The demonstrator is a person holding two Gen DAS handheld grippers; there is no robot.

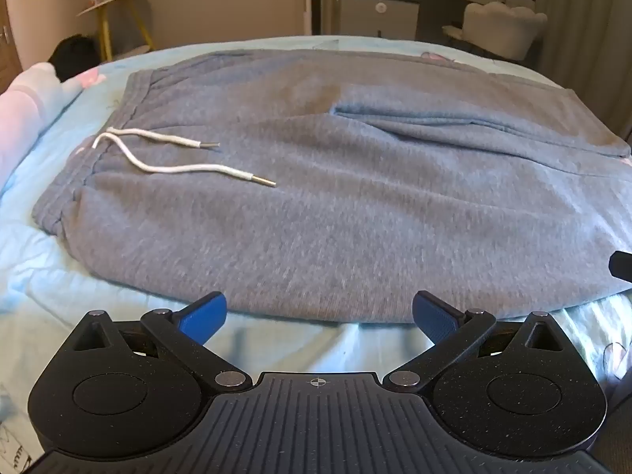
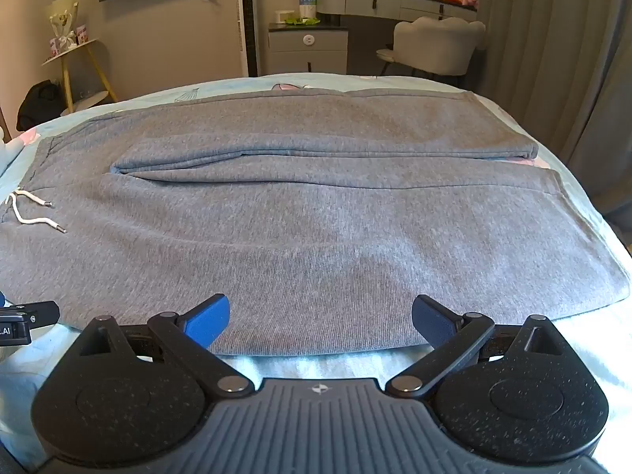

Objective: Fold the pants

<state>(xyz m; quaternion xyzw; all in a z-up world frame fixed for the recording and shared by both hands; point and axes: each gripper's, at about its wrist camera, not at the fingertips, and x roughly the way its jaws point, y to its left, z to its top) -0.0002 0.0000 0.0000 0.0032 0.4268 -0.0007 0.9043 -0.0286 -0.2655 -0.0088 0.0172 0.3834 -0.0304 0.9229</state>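
Grey sweatpants (image 1: pixel 316 181) lie flat across the bed, waistband to the left, both legs running right. A white drawstring (image 1: pixel 166 158) rests on the fabric near the waistband. In the right wrist view the same pants (image 2: pixel 316 229) show both legs side by side, hems at the right, drawstring (image 2: pixel 31 213) at far left. My left gripper (image 1: pixel 319 316) hovers open at the near edge of the pants, nothing between its blue pads. My right gripper (image 2: pixel 320 318) is open too, its pads either side of the near edge of the lower leg, not pressing it.
The bed has a light blue sheet (image 1: pixel 47 276). A pink and blue pillow (image 1: pixel 27 118) lies at the left. Beyond the bed stand a yellow-legged side table (image 2: pixel 75 63), a grey cabinet (image 2: pixel 308 49), a dresser and a pale chair (image 2: pixel 434 43). The left gripper's tip (image 2: pixel 27 322) shows at the right view's left edge.
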